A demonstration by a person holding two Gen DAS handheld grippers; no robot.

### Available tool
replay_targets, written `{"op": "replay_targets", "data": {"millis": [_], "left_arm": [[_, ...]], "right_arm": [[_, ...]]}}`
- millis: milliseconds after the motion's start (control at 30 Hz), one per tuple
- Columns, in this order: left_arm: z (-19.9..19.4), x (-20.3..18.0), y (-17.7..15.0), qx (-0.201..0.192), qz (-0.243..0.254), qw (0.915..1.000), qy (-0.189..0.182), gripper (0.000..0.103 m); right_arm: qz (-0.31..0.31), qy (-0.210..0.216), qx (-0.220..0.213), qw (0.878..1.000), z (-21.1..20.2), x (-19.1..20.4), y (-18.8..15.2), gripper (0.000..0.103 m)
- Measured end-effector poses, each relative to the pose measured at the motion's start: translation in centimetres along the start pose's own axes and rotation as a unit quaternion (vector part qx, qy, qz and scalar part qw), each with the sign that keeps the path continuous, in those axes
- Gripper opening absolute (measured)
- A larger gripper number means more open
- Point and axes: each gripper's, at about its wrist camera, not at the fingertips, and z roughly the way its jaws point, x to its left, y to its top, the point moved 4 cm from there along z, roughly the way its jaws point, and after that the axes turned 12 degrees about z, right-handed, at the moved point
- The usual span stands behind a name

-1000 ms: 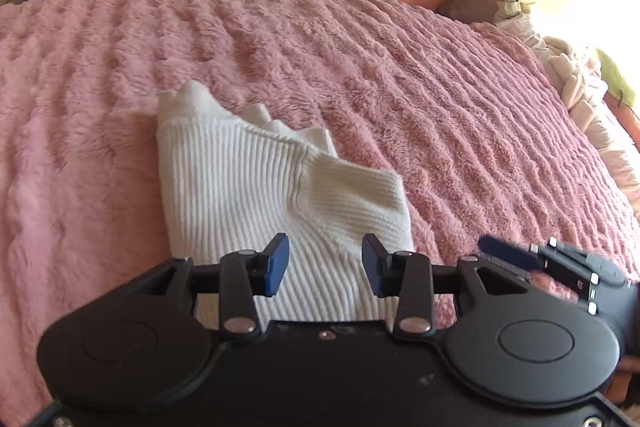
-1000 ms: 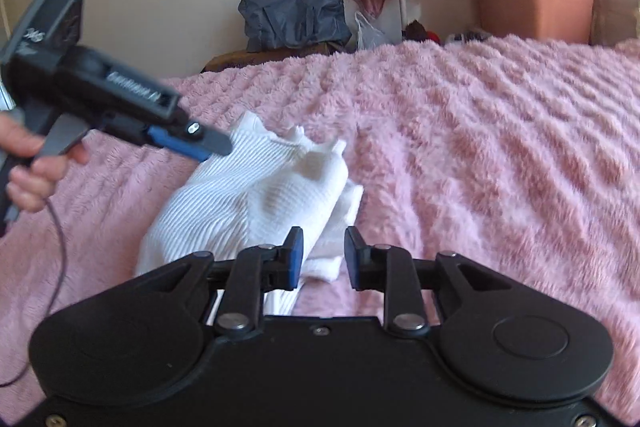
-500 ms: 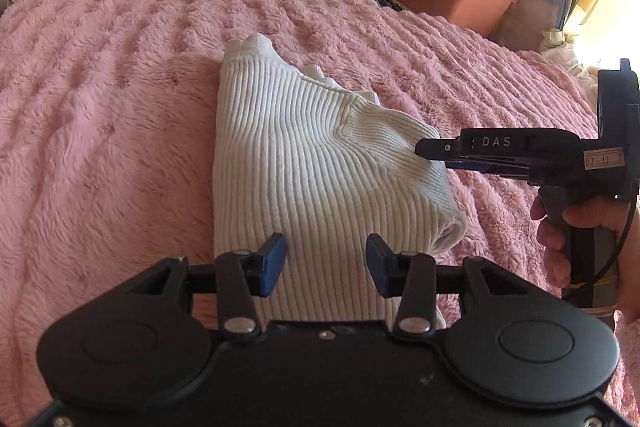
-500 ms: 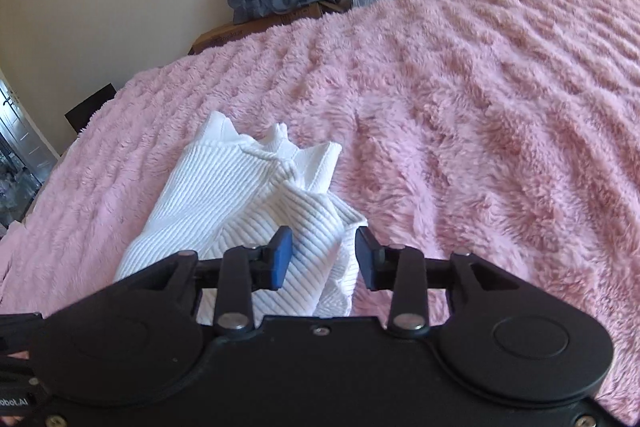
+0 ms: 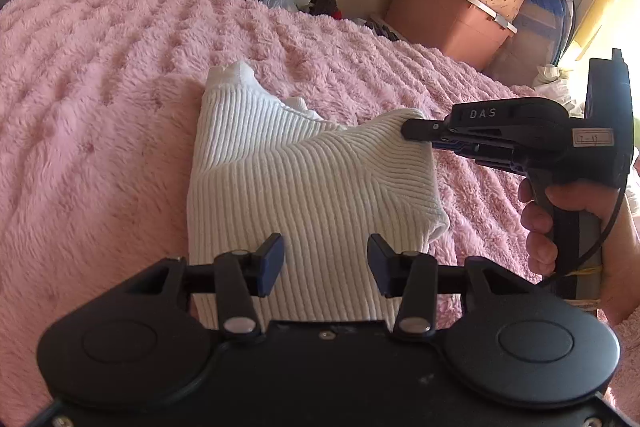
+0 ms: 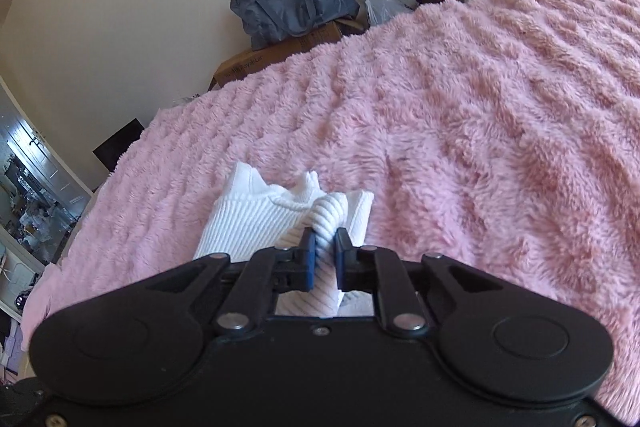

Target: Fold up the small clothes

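On the bed: pink fluffy blanket (image 5: 100,115), with 1 white ribbed garment (image 5: 304,187) lying on it, partly folded
Right gripper (image 6: 323,259): my fingers are clamped on a bunched corner of the knit (raised a little off the blanket)
Left gripper (image 5: 325,261): my fingers are spread, closing on nothing, poised over the near edge
Done: looks folded over once
Left: carry this corner across, flatten, square up
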Motion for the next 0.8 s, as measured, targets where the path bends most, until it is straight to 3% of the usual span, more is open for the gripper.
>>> {"op": "replay_targets", "data": {"millis": [233, 333, 500, 600, 667, 800], "left_arm": [[2.1, -0.8, -1.0, 0.018, 0.014, 0.9997, 0.004, 0.049], [2.4, -1.1, -1.5, 0.015, 0.029, 0.9994, 0.01, 0.051], [2.7, -1.0, -1.5, 0.012, 0.031, 0.9994, 0.005, 0.053], [2.2, -0.4, -1.3, 0.0, 0.008, 0.9999, -0.009, 0.053], [1.2, -0.1, -1.4, -0.006, -0.003, 0.9998, -0.017, 0.053], [-2.0, 0.3, -2.4, -0.021, -0.005, 0.9998, 0.001, 0.054]], "right_arm": [[0.017, -0.033, 0.046, 0.998, 3.5, -2.9, -1.8, 0.011], [0.017, -0.028, 0.036, 0.999, 3.2, -3.6, -2.8, 0.017], [0.057, 0.02, 0.014, 0.998, -0.4, -4.3, -3.3, 0.042], [0.049, 0.084, 0.019, 0.995, -4.1, -3.7, -5.3, 0.043], [0.037, 0.112, 0.05, 0.992, -5.5, -3.2, -7.2, 0.043], [0.02, 0.128, 0.104, 0.986, -6.5, -2.7, -10.8, 0.043]]}}
